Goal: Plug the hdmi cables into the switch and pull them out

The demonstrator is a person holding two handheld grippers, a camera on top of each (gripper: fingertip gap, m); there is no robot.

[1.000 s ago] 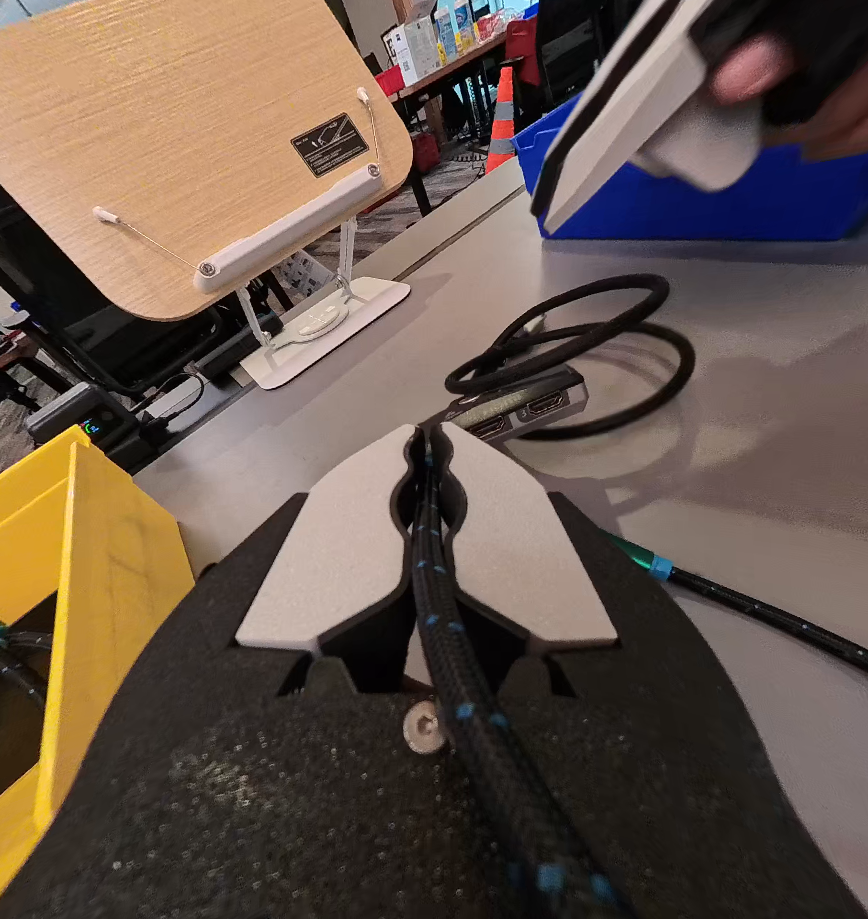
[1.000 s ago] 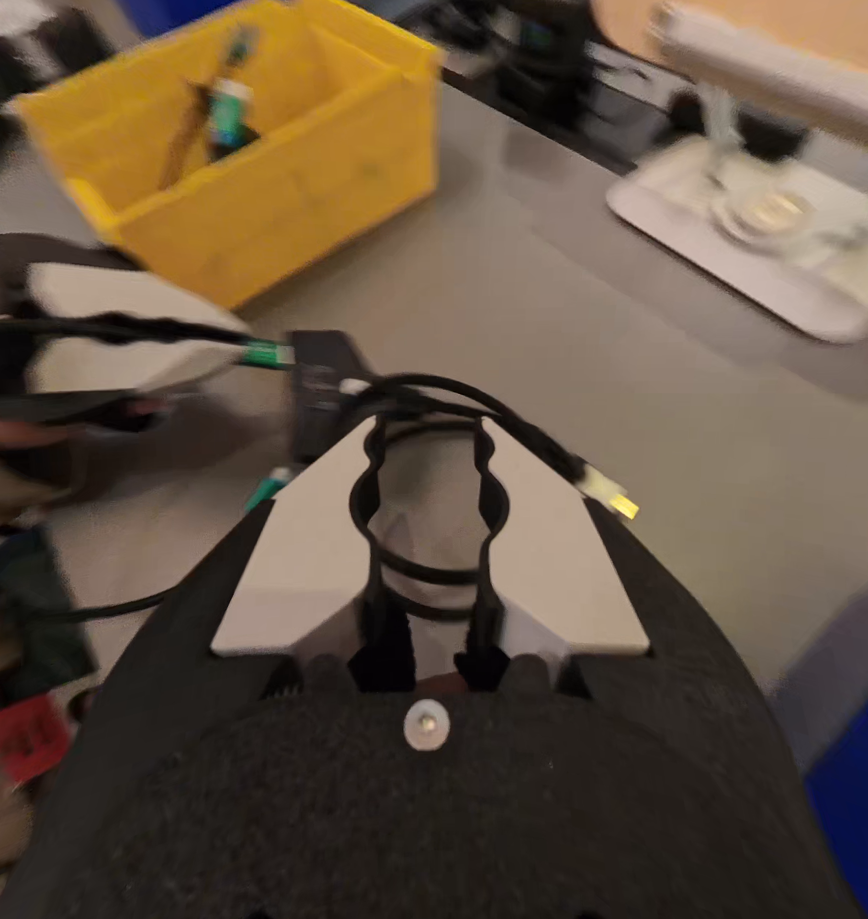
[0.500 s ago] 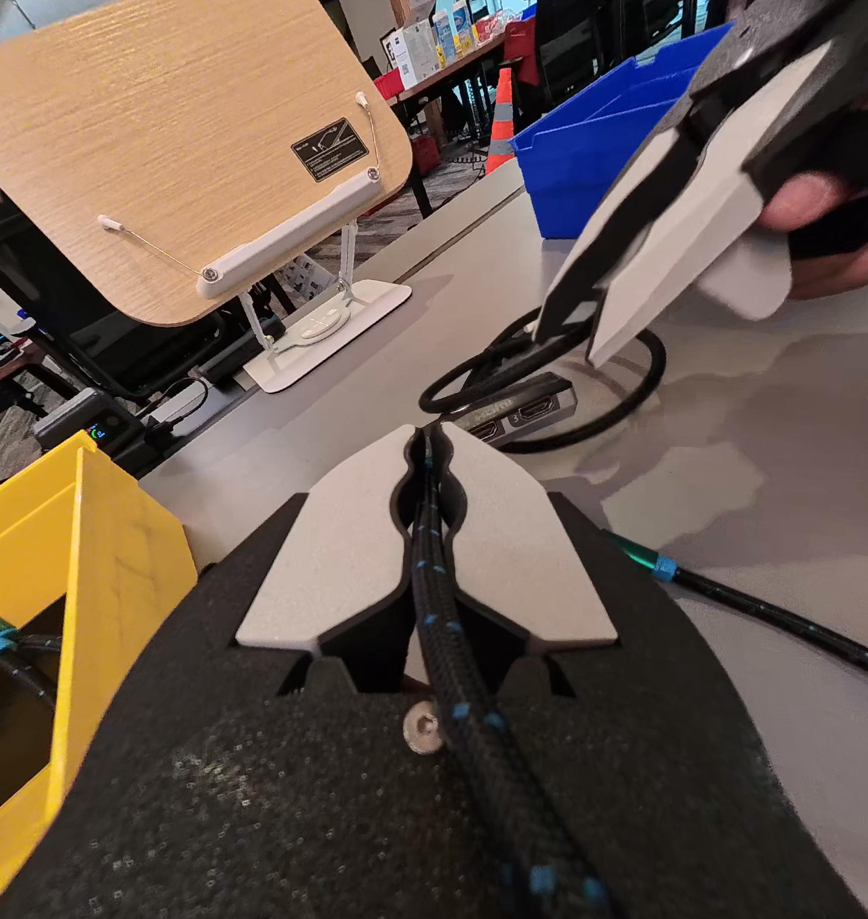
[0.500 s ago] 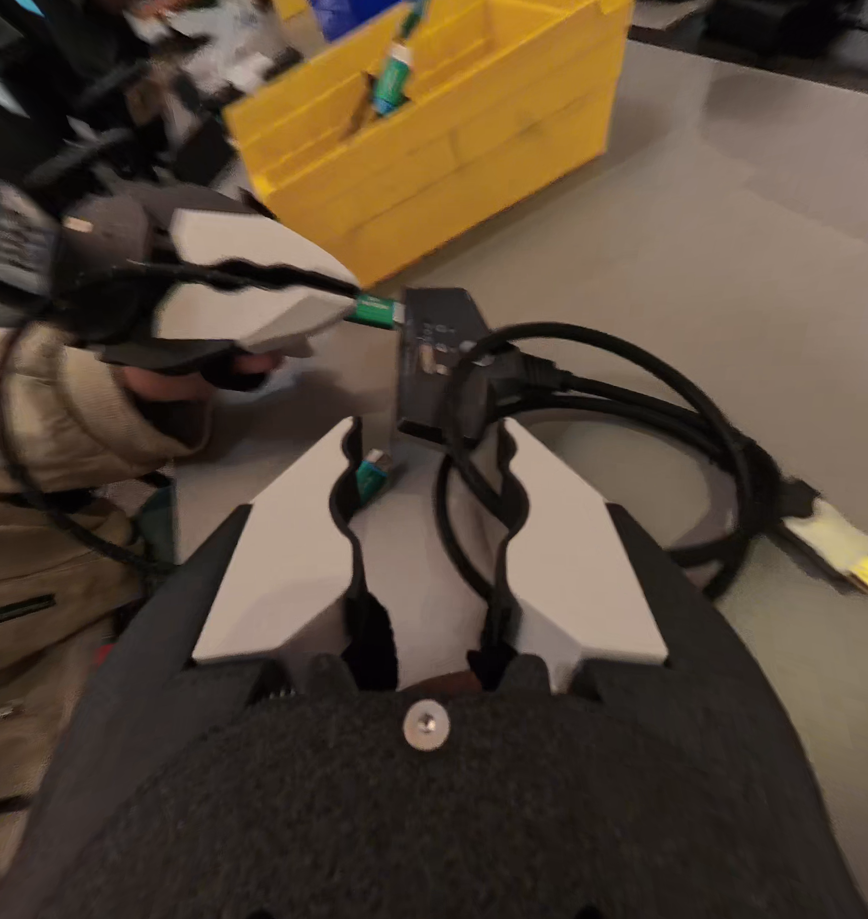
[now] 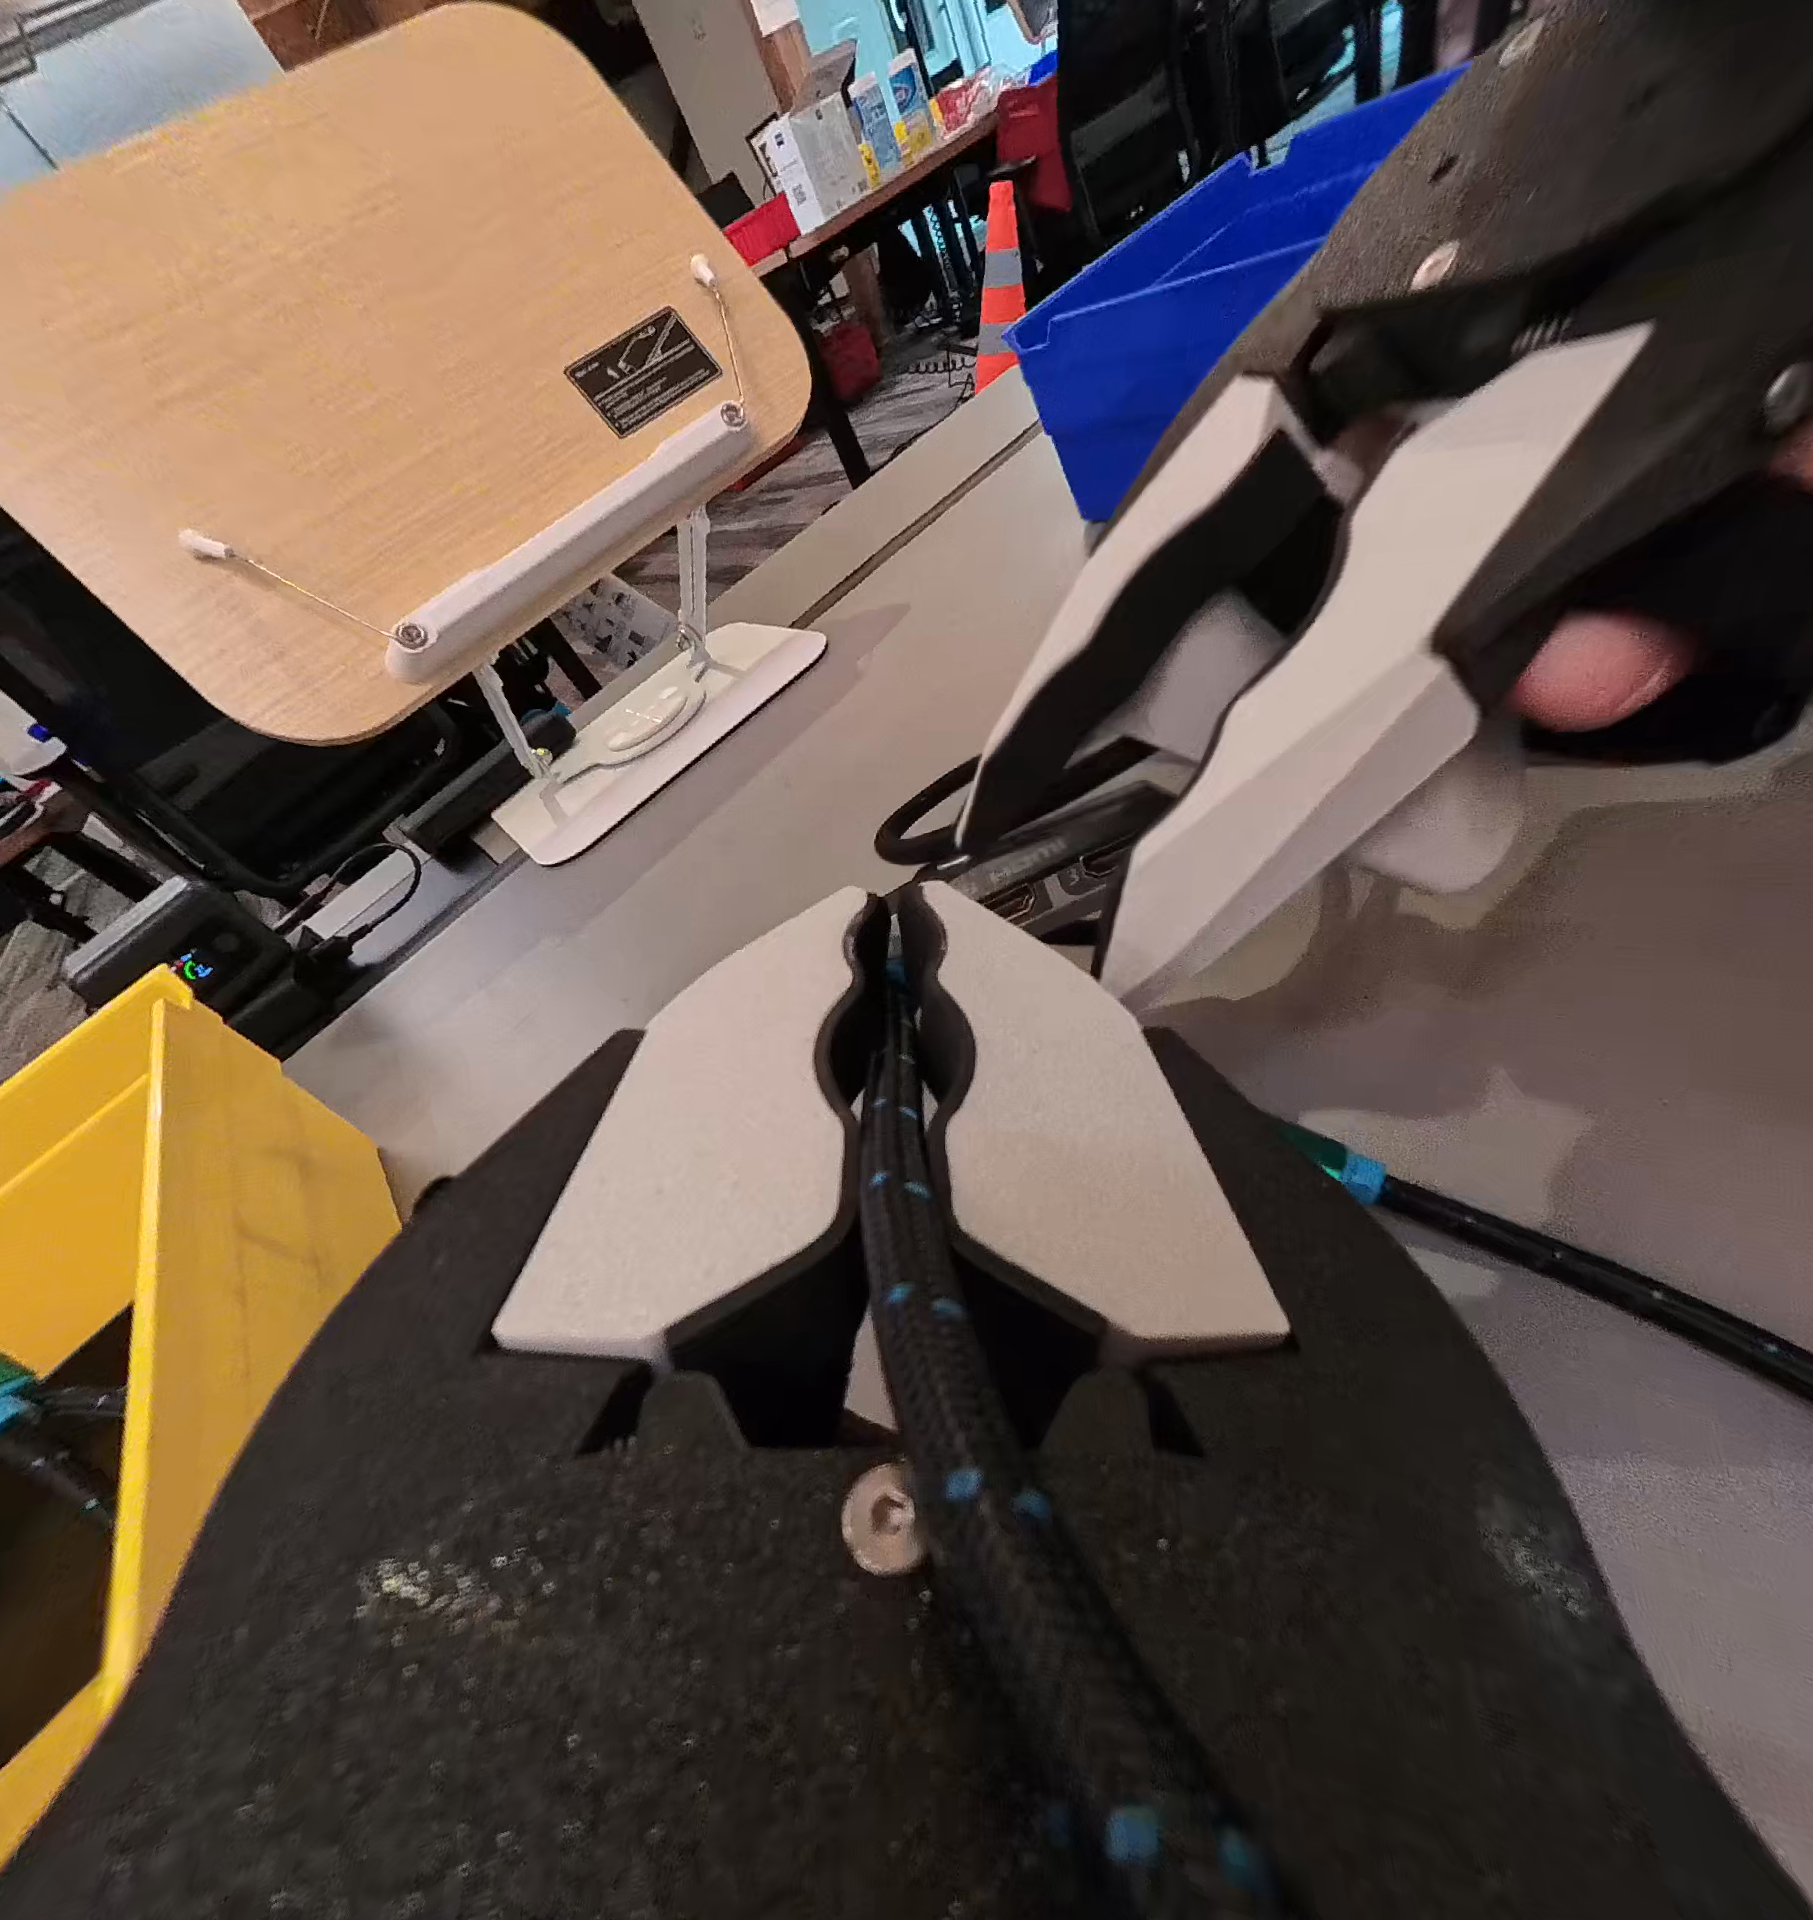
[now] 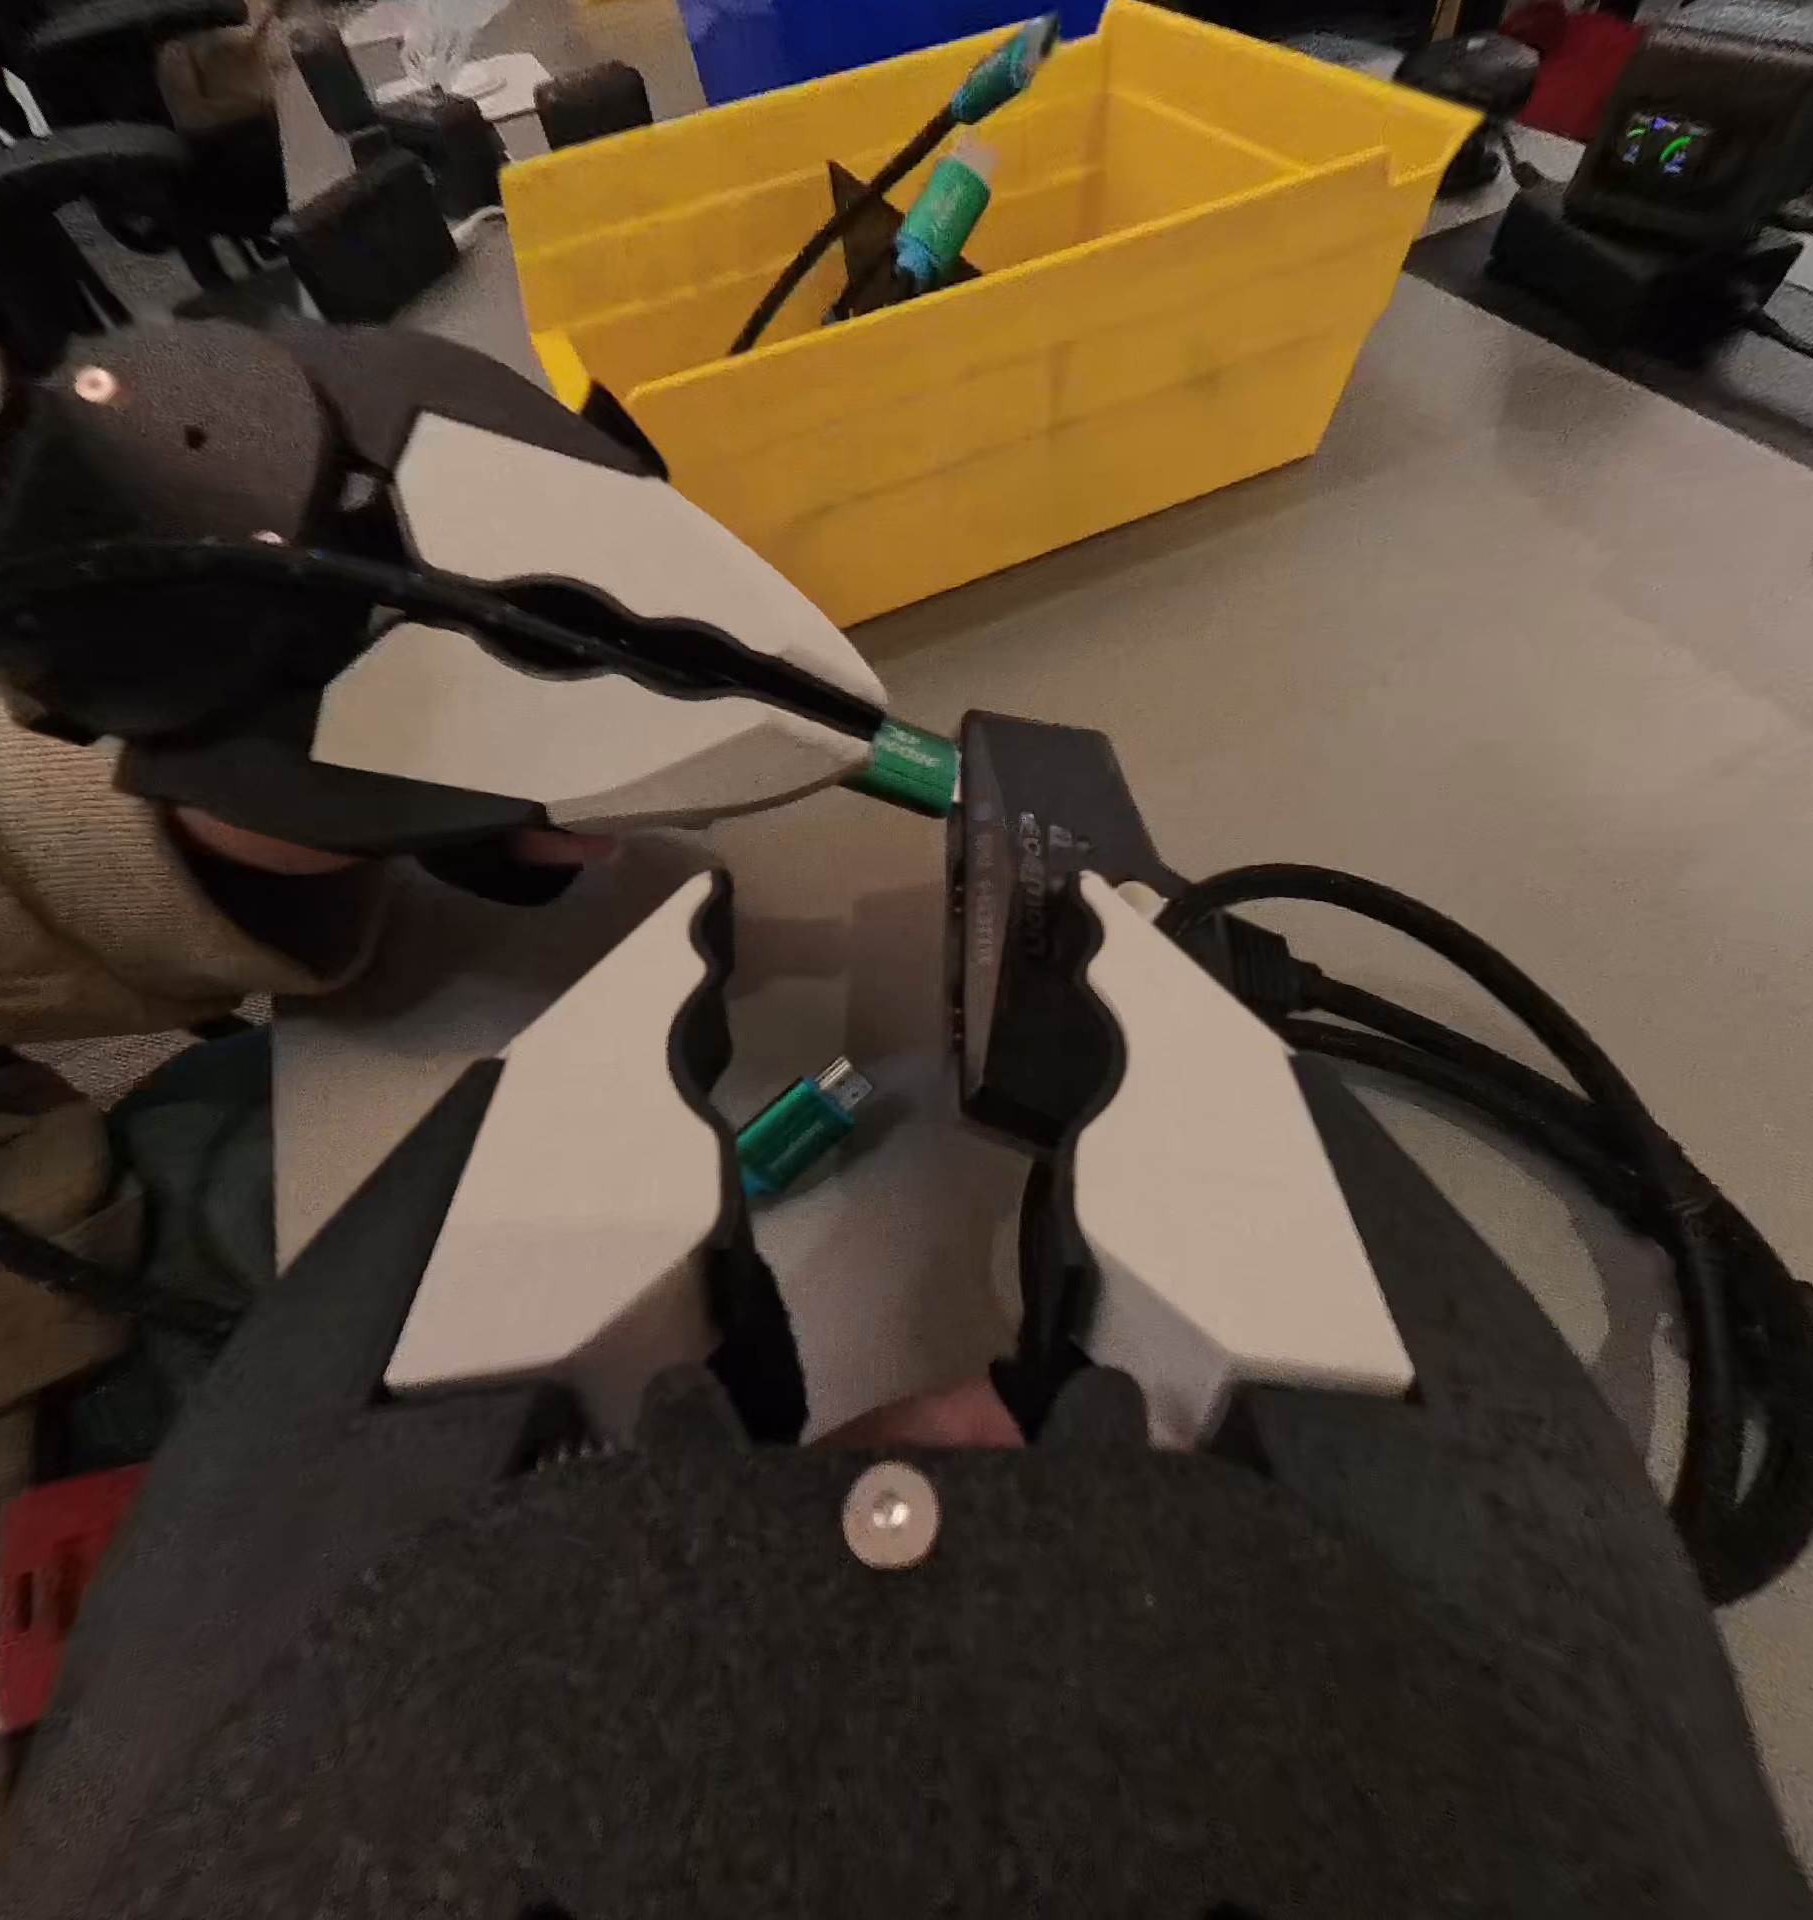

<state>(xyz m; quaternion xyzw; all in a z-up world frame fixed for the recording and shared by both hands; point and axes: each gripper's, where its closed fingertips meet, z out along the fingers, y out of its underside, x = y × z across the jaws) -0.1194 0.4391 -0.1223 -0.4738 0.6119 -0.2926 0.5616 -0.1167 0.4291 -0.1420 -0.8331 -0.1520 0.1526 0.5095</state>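
Observation:
My left gripper (image 5: 894, 906) is shut on a black braided HDMI cable (image 5: 907, 1226) with blue flecks. In the right wrist view it (image 6: 860, 732) holds the cable's green plug (image 6: 912, 771) against the end face of the black switch (image 6: 1027, 935); the plug's metal tip is hidden. My right gripper (image 6: 902, 888) is open, with its jaws on either side of the switch, the right finger touching it. It also shows in the left wrist view (image 5: 1047, 909), over the switch (image 5: 1037, 883). A second green HDMI plug (image 6: 803, 1132) lies loose on the table between the right gripper's fingers.
The switch's own black cord (image 6: 1504, 1091) is coiled to the right. A yellow bin (image 6: 985, 447) holding more cables stands behind; it also shows in the left wrist view (image 5: 185, 1195). A wooden book stand (image 5: 362, 343) and a blue bin (image 5: 1172, 343) stand farther back. The grippers are tip to tip, or close to it.
My right gripper has swung down over the switch with its jaws wide open. My left gripper has kept its grip on the cable and now sits close to the switch.

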